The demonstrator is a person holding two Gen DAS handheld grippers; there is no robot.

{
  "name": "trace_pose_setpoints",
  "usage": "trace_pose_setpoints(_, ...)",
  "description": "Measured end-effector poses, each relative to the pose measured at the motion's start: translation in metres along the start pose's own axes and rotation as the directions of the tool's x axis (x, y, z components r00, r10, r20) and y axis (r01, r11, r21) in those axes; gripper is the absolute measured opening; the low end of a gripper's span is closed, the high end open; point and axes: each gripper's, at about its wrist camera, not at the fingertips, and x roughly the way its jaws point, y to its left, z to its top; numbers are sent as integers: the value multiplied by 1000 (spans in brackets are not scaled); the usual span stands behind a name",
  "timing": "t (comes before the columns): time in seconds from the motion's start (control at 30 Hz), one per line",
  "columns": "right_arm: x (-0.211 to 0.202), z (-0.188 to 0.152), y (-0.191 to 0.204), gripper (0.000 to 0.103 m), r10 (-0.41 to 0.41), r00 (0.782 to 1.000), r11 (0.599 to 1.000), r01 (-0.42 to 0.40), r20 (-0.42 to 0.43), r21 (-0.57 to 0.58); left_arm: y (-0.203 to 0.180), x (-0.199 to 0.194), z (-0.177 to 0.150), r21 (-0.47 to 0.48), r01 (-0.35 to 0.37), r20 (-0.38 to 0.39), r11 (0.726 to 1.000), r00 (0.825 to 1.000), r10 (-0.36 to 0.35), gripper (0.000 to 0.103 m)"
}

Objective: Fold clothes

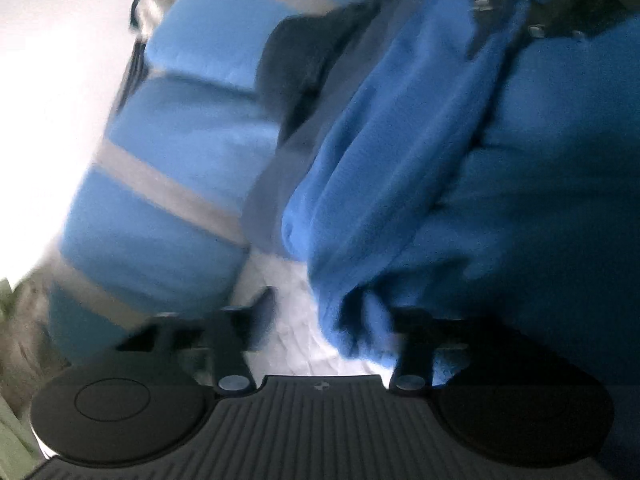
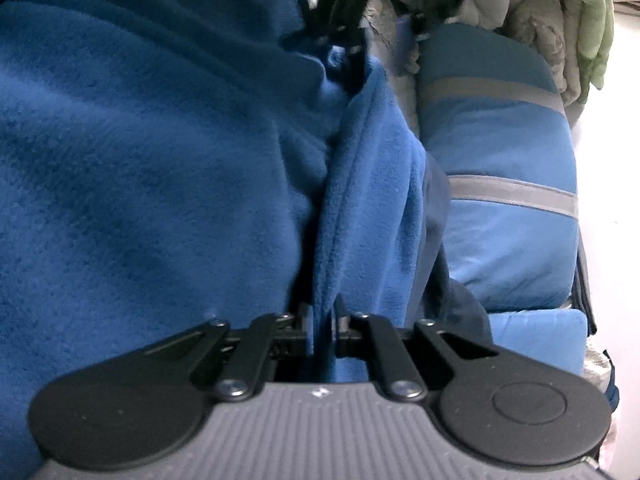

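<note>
A deep blue fleece garment [image 1: 440, 160] fills most of both views, bunched in thick folds [image 2: 140, 160]. My right gripper [image 2: 322, 320] is shut on a hanging fold of that fleece, which runs up and away from its pads. My left gripper [image 1: 330, 316] stands open; a lobe of the fleece lies between its fingers, close to the right one, with white surface showing in the gap. In the right wrist view the left gripper [image 2: 384, 32] appears at the top, jaws apart beside the fleece edge. The picture from the left wrist is blurred.
A folded light-blue garment with grey stripes [image 1: 180, 160] lies beside the fleece, at the right in the right wrist view [image 2: 500, 220]. Behind it is a heap of beige and pale green clothes [image 2: 560, 20]. A bright white surface [image 1: 48, 120] lies beyond.
</note>
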Motion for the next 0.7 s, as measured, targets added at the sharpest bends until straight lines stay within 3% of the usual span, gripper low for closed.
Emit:
trace_pose_setpoints(0.07, 2, 0, -4, 8, 10, 1000, 1000, -10, 3, 21, -8, -6, 5, 52, 31, 44, 998, 998, -34, 57)
trace_pose_setpoints(0.2, 1, -1, -9, 8, 17, 1000, 999, -18, 12, 37, -19, -4, 14, 142, 14, 62, 990, 998, -23, 56)
trace_pose_setpoints(0.23, 0, -2, -9, 8, 17, 1000, 999, -18, 15, 37, -18, -3, 16, 143, 12, 57, 990, 998, -20, 52)
trace_pose_setpoints(0.27, -1, -2, -8, 8, 18, 1000, 999, -18, 16, 35, -17, -1, 17, 143, 10, 51, 990, 999, -17, 33)
trace_pose_setpoints(0.33, -3, -4, -8, 9, 14, 1000, 999, -14, 19, 37, -15, 4, 19, 136, 4, 23, 991, 1000, -7, 15)
trace_pose_setpoints(0.37, -4, -5, -8, 30, 11, 1000, 999, -11, 21, 39, -14, 6, 19, 128, 0, 18, 992, 1000, -2, 10)
trace_pose_setpoints(0.43, -8, -7, -9, 39, 5, 1000, 999, -7, 22, 48, -12, 8, 17, 105, 0, 15, 995, 1000, -1, 9)
trace_pose_setpoints(0.57, -24, -19, -17, 69, -6, 1000, 996, 4, 20, 88, -13, 7, 16, 96, 4, 7, 995, 1000, -4, 9)
trace_pose_setpoints(0.7, -43, -48, -23, 77, -19, 1000, 994, 18, 2, 108, -14, 7, 17, 90, 7, 7, 996, 1000, -7, 9)
